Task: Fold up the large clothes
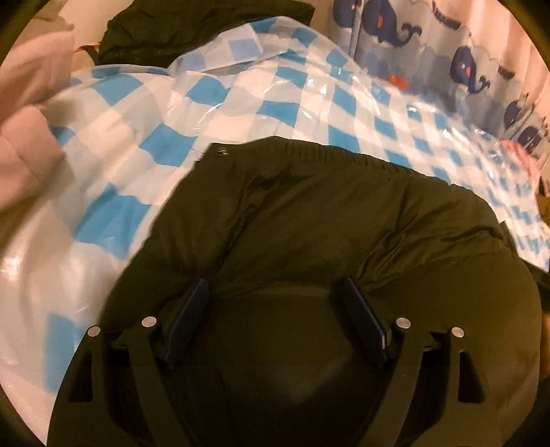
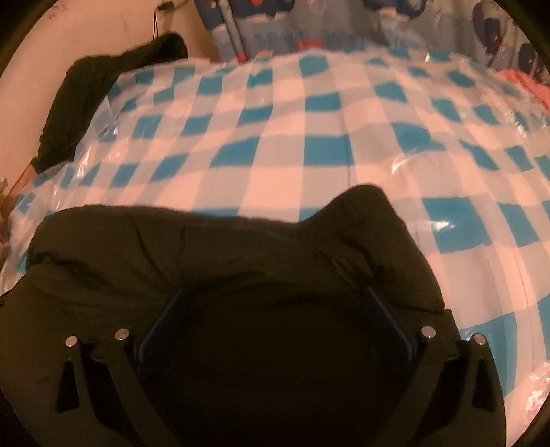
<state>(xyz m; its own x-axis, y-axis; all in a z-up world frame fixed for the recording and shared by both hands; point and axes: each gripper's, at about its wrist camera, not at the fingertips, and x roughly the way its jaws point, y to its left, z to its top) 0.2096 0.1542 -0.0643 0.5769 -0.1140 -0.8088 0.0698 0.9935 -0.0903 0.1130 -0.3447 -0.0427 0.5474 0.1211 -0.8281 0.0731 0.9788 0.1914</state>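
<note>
1. Left claw (image 1: 275, 302) spread wide, tips low over the dark jacket (image 1: 309, 223); cloth lies between the jaws, pads not pressing it.
2. Right claw (image 2: 275, 309) also spread, nothing pinched, same jacket (image 2: 223, 258) bunched under and ahead of it.
3. Jacket lies on the blue-checked sheet (image 2: 309, 144), long axis running across both views, ribbed hem (image 1: 326, 154) at the far edge.
4. Both claws about equally near; next move likely a paired grab at the near edge.
5. Second dark garment (image 1: 172, 31) well apart, far left.
</note>
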